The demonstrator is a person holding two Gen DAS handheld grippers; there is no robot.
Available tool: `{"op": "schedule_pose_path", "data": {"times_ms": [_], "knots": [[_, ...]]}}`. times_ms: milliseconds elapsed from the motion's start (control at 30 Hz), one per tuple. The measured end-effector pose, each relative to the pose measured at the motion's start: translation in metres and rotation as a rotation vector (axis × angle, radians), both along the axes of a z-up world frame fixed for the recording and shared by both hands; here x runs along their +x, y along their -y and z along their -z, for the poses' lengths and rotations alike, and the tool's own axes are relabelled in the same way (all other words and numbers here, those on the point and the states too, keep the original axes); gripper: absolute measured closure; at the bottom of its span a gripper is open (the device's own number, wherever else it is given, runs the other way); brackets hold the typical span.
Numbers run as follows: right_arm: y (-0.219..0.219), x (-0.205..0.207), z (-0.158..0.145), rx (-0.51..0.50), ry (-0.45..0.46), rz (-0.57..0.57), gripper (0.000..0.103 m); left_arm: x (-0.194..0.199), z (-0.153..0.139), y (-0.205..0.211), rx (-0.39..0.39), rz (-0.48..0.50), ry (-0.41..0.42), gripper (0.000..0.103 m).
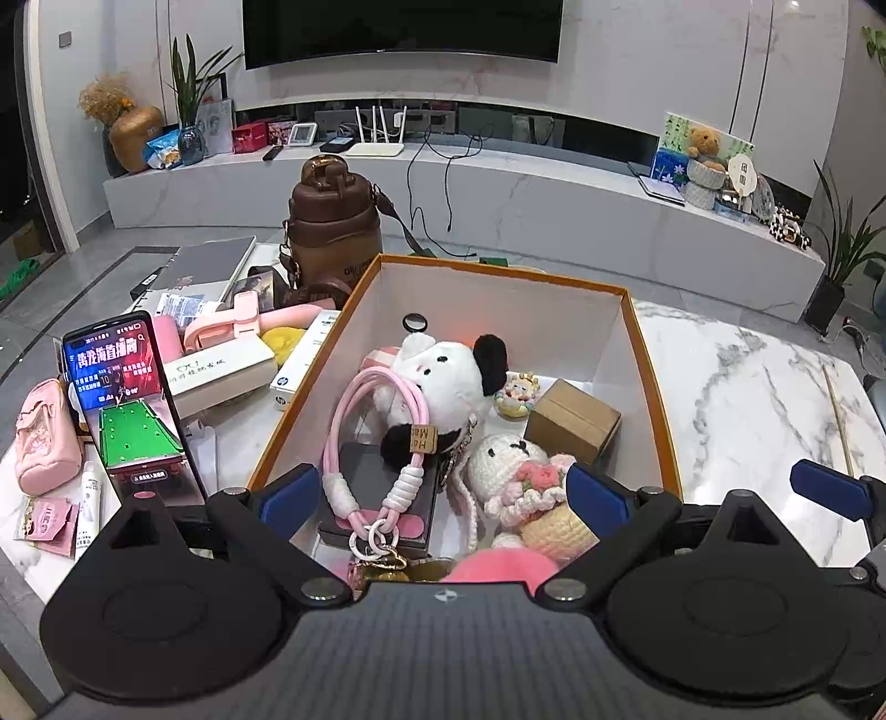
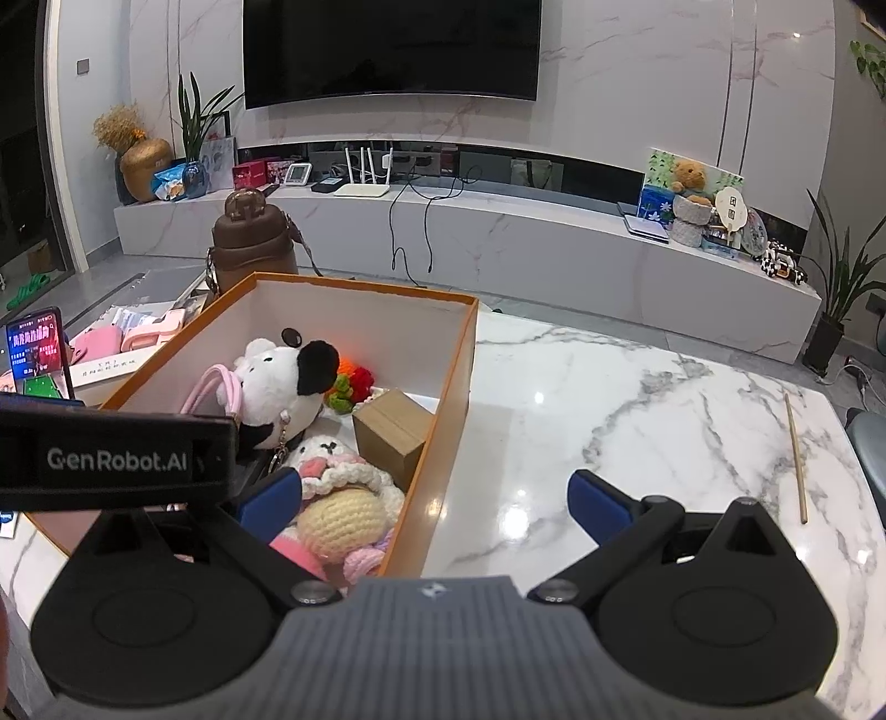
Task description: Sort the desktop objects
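From the left wrist, the left hand-held gripper (image 1: 443,487) is hanging spread and empty over the orange box (image 1: 645,354), where a panda plush (image 1: 448,376) is lying; a phone (image 1: 130,404) is standing beside it. From the right wrist, the right hand-held gripper (image 2: 437,498) is gaping over the box's wall and the marble worktop (image 2: 637,421), the left unit hiding the box's near corner.

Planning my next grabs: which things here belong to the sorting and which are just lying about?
Part of the job:
orange box
plush panda inside it
crochet bunny inside it
cardboard box inside it
phone beside the box
pink pouch
wooden stick

Just lying about:
TV
router
teddy bear
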State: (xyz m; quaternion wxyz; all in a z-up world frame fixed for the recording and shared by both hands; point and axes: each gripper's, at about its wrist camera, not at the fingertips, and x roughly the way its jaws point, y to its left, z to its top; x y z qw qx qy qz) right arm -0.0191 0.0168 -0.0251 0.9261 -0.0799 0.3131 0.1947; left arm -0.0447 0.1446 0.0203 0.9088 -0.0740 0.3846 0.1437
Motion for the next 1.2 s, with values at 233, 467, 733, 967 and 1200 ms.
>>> {"op": "schedule_pose_path", "data": {"times_ms": [233, 467, 733, 967, 1200], "knots": [[-0.0024, -0.0005, 0.0016, -0.010, -0.004, -0.009, 0.001, -0.0006, 0.0005, 0.0041, -0.005, 0.021, -0.006, 0.000], [-0.0044, -0.0019, 0.0029, -0.014, -0.004, -0.017, 0.001, -0.0002, 0.0015, 0.0033, -0.010, 0.024, -0.009, 0.000], [-0.0051, -0.0023, 0.0035, -0.015, -0.006, -0.019, 0.001, -0.0001, 0.0028, 0.0039, -0.012, 0.025, -0.013, 0.000], [-0.0055, -0.0026, 0.0037, -0.016, -0.006, -0.019, 0.001, -0.0001, 0.0029, 0.0040, -0.011, 0.025, -0.013, 0.000], [-0.0055, -0.0031, 0.0037, -0.017, -0.006, -0.020, 0.001, -0.0012, 0.0029, 0.0055, 0.008, 0.023, -0.009, 0.000]]}}
